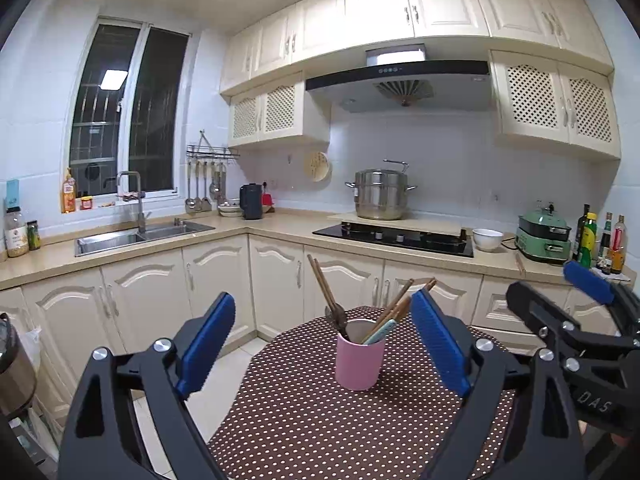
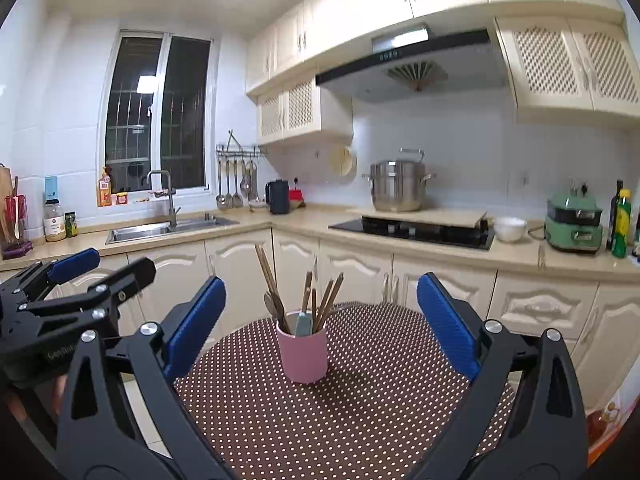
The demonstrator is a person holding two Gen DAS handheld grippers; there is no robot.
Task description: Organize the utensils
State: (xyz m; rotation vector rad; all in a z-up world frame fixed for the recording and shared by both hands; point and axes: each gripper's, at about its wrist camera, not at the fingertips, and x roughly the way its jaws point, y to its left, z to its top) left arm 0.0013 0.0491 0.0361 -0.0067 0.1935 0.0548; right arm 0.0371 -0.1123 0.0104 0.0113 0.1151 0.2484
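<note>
A pink cup [image 1: 360,364] stands upright on a round table with a brown dotted cloth [image 1: 304,432]. It holds several wooden chopsticks [image 1: 324,288], a spoon and a pale green utensil [image 1: 382,330]. My left gripper [image 1: 320,344] is open and empty, held back from the cup. The right gripper [image 1: 560,300] shows at the right edge of this view. In the right wrist view the cup [image 2: 303,354] stands on the cloth [image 2: 360,420] with the chopsticks [image 2: 268,276] in it. My right gripper [image 2: 322,320] is open and empty. The left gripper [image 2: 100,268] shows at the left.
Beyond the table run kitchen cabinets and a counter [image 1: 256,228] with a sink [image 1: 136,236], a cooktop [image 1: 396,238], a steel pot [image 1: 380,196], a white bowl [image 1: 487,239], a green cooker [image 1: 544,238] and bottles [image 1: 600,240]. An appliance [image 1: 12,368] stands at the left.
</note>
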